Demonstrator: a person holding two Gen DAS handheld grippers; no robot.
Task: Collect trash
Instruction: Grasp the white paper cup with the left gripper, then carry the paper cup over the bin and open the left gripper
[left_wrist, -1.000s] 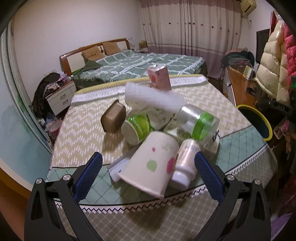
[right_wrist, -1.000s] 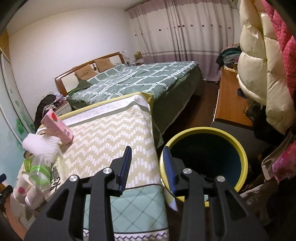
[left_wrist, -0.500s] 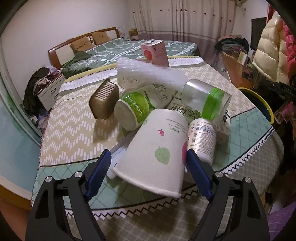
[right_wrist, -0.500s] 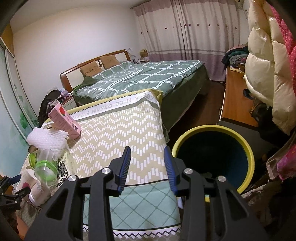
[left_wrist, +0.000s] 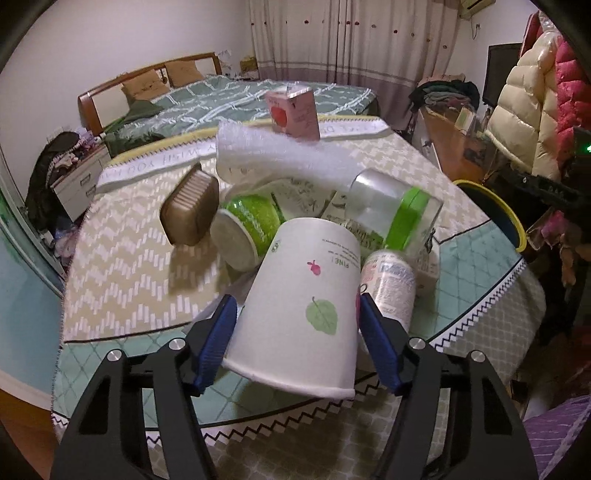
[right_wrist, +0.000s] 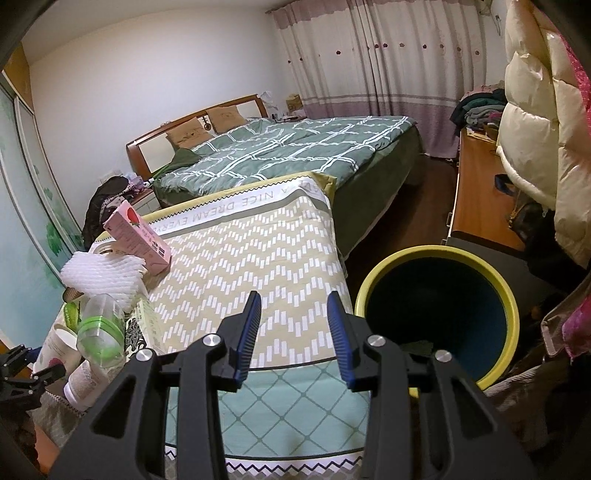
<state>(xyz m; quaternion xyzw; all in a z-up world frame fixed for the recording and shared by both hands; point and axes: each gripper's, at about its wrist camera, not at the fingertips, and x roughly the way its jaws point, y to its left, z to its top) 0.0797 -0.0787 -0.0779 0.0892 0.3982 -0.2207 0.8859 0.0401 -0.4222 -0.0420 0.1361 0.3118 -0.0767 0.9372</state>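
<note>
Left claw (left_wrist: 295, 328) pinching paper cup (left_wrist: 306, 317) lying atop the trash pile on the bench (left_wrist: 122, 266), ready for lifting. Right claw (right_wrist: 293, 332) spread, empty, beside bin (right_wrist: 436, 314), probably awaiting its turn.

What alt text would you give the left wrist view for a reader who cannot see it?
The left gripper straddles a tipped white paper cup at the near edge of a cloth-covered table, its blue pads close to or touching the cup's sides. Behind lies a pile of bottles, jars and foam wrap; a yellow-rimmed bin stands at right.
</note>
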